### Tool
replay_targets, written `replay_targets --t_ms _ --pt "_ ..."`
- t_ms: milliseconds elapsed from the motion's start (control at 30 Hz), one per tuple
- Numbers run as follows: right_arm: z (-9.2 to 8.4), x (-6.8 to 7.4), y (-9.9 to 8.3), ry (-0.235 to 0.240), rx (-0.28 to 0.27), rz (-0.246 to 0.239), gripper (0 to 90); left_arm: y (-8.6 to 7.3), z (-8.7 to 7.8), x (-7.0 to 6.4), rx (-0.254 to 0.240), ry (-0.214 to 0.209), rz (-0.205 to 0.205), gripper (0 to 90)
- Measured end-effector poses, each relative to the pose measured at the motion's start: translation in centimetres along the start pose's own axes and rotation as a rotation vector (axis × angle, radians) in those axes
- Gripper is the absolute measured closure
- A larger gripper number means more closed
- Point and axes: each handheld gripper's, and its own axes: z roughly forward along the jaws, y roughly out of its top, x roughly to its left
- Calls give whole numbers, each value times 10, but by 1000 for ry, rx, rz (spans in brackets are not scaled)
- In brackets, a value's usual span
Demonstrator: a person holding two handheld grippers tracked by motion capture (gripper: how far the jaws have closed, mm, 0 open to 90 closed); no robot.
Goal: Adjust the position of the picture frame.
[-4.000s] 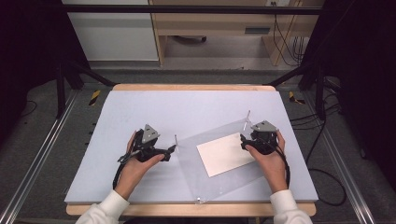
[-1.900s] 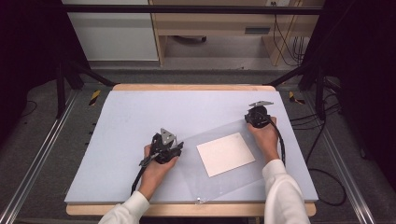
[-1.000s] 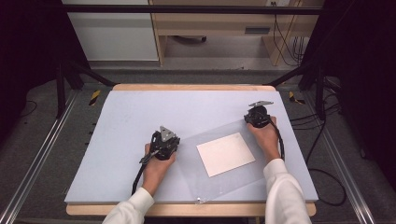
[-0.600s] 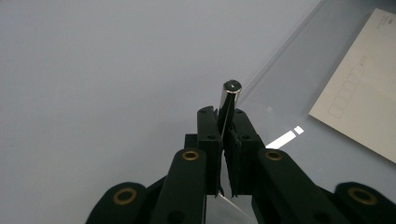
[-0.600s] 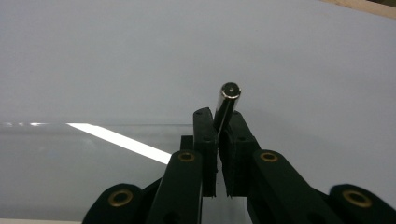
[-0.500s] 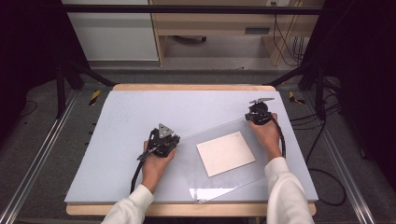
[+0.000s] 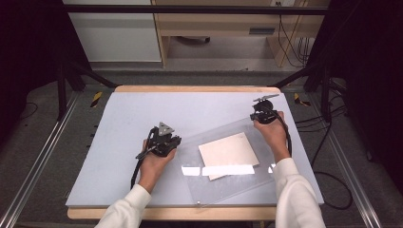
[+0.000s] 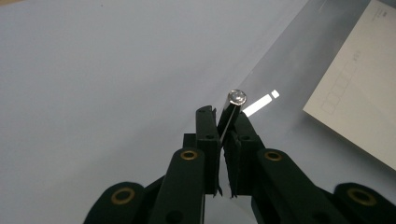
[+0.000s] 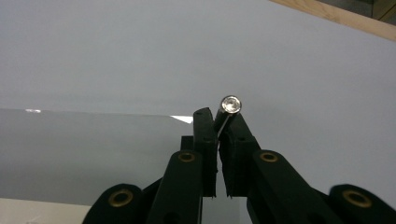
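Since four seconds ago both grippers have moved from the card to the clear sheet's corners.

High view: left gripper at centre, right gripper upper right, card beneath the sheet.

Left gripper view: jaws narrow, clamping a pin.

Right gripper view: jaws narrow on another pin.

Judging, the sheet is gripped; lifting or repositioning remains

A lab test bench: metal frame rails, loose floor cables (black-curtained sides), padded worktable.
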Motion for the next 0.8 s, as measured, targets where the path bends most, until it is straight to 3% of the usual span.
replay_targets --t_ms 567,800 --pt "-18 23 18 31 -5 -32 857 16 -33 20 6 44 50 835" --pt "-21 29 22 32 -5 -44 857 19 -37 27 16 47 61 834"
